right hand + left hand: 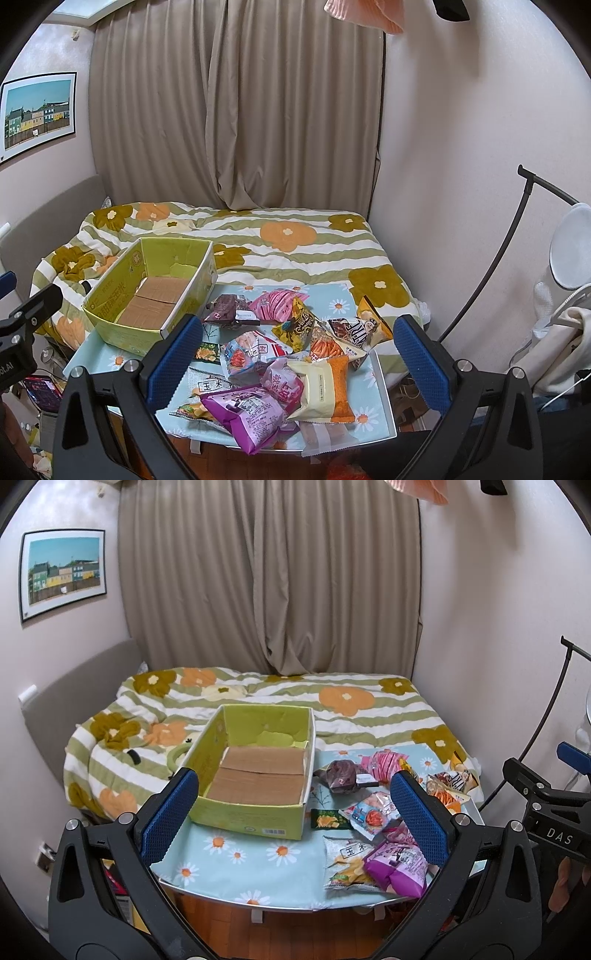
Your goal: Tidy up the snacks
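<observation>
Your left gripper (295,816) and right gripper (299,354) look alike: black plastic frames with triangular cut-outs, round silver screws at the joints, and blue textured pads (168,812) lining each finger. White lettering "DAS" marks one black body.

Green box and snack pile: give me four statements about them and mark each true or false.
1. The green box already holds several snack packets. False: only its cardboard bottom shows.
2. The snack pile lies on the table to the right of the box. True.
3. The right gripper is shut on the purple packet. False: its jaws stand open, holding nothing.
4. The left gripper is open. True.
</observation>
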Available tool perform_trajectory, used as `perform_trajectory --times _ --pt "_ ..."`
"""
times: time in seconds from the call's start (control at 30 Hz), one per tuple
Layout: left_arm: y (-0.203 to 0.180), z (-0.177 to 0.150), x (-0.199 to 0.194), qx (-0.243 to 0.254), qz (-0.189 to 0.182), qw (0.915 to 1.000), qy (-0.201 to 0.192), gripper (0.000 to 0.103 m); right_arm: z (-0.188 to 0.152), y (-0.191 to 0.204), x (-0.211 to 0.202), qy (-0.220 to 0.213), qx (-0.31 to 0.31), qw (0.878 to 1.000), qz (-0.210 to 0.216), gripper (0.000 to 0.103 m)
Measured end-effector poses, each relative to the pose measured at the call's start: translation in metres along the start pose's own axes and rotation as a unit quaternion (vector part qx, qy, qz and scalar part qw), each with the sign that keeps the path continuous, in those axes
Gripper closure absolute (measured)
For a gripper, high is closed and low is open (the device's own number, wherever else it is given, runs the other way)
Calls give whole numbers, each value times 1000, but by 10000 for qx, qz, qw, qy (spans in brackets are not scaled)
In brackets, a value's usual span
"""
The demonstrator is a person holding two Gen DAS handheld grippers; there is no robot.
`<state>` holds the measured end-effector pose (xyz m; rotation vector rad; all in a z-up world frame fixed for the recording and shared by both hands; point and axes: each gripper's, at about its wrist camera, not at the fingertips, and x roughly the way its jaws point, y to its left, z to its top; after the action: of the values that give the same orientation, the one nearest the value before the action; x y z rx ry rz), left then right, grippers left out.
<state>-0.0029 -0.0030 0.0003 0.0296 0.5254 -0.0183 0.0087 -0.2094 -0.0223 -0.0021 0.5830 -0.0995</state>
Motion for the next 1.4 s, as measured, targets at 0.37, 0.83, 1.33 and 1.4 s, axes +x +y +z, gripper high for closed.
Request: perform_trajectory --times 0.37,0.83,1.33,1.4 --pt "1 -2 1 -3 8 10000 29 0 0 0 -1 7 15 10000 -3 0" --pt "2 -5 3 -12 -11 10000 76 0 1 1 -2 17 16 10000 6 0" --pt "0 -6 7 10 -54 9999 133 0 1 3 -2 23 7 10000 21 0" --pt "-1 -7 8 15 -63 9999 132 0 1 3 -3 22 13 10000 23 0"
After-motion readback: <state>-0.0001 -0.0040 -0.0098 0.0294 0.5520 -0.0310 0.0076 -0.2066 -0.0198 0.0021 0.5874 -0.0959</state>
